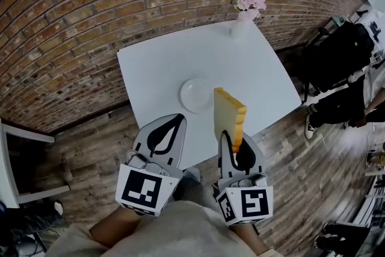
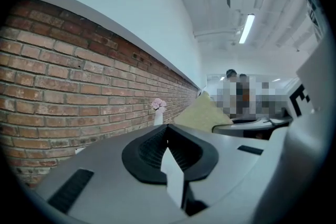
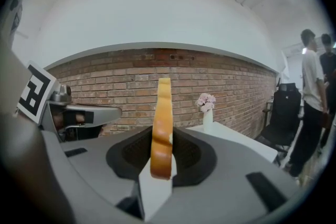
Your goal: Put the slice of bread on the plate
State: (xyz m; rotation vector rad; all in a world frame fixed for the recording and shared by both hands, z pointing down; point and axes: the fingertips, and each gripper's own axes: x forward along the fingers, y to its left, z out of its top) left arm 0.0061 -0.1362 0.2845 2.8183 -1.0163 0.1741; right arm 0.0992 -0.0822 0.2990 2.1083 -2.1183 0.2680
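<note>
Right fingers (image 3: 185, 150): black ribbed pads, closed part-way and pinching the slice of bread (image 3: 161, 128) by its lower edge. Slice on edge, upright, narrow side toward the camera; golden-brown crust, slightly lumpy, paler crumb on the broad face in the head view. Right gripper (image 1: 238, 150): smooth grey-white shell, marker cube (image 1: 249, 203) at the back.

Left fingers (image 2: 151, 148): same ribbed black pads, pressed together, nothing between them. Left gripper (image 1: 175, 122): leaf-shaped outline tapering to a closed tip, marker cube (image 1: 144, 189) behind; held beside the right one, apart from it.

Bread off the plate (image 1: 195, 95), held in the air over the near edge of the worktop (image 1: 156, 66), just right of the plate in the head view. Plate round, white, glossy, bare. Worktop square, matt white, flat. At its far corner a small white vase (image 1: 240, 26) with pink flowers (image 1: 249, 2).

Behind, a rough red-brown brick wall (image 1: 72, 21) with pale mortar lines. Below, a floor (image 1: 90, 150) of grey-brown wood planks. Off to the right, a black chair (image 1: 337, 54) and people standing (image 3: 314, 92).
</note>
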